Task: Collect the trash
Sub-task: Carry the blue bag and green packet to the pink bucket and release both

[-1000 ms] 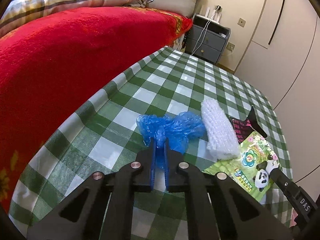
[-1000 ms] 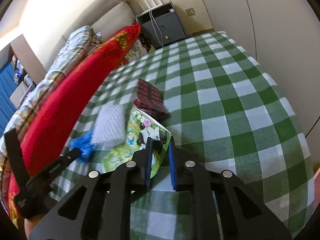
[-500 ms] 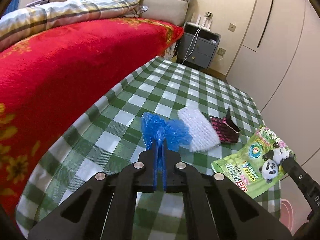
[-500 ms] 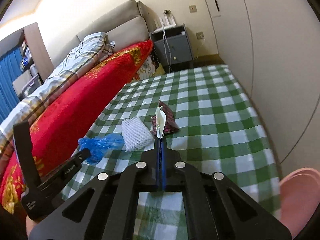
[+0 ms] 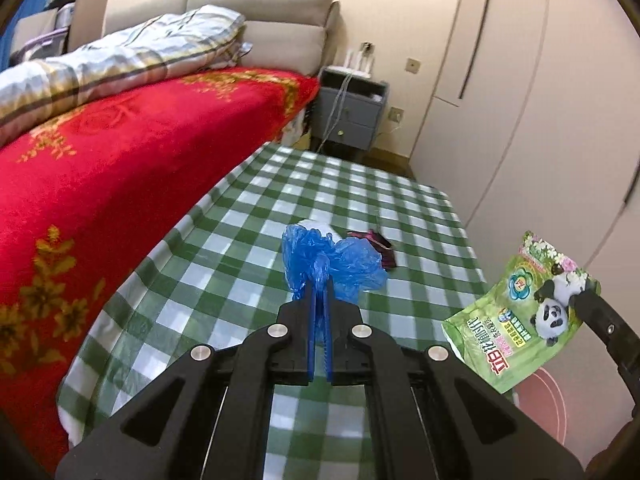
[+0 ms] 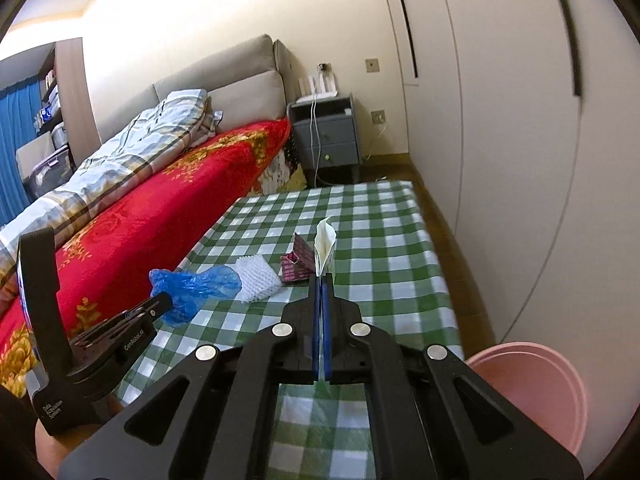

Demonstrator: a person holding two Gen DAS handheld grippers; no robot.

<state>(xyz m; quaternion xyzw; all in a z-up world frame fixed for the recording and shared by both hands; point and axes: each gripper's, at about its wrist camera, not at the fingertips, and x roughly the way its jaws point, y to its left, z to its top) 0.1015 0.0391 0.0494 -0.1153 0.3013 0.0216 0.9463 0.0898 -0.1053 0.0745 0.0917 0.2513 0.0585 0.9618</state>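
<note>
Crumpled blue plastic bag [image 5: 328, 264] hangs above the green-checked bench [image 5: 248, 248], pinched in the closed left tongs [image 5: 319, 292]; the green panda-print snack wrapper [image 5: 520, 312] shows at right, lifted off the bench. From the right wrist, the right tongs [image 6: 322, 284] clamp that wrapper edge-on, while white foam netting [image 6: 256, 278] and a dark red patterned wrapper [image 6: 298, 266] lie on the bench, a pink plastic bin [image 6: 540, 384] at lower right.

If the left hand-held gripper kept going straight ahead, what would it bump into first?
Probably the white foam net on the checked table, just behind the blue plastic bag that the left hand-held gripper holds; depth is unclear.
</note>
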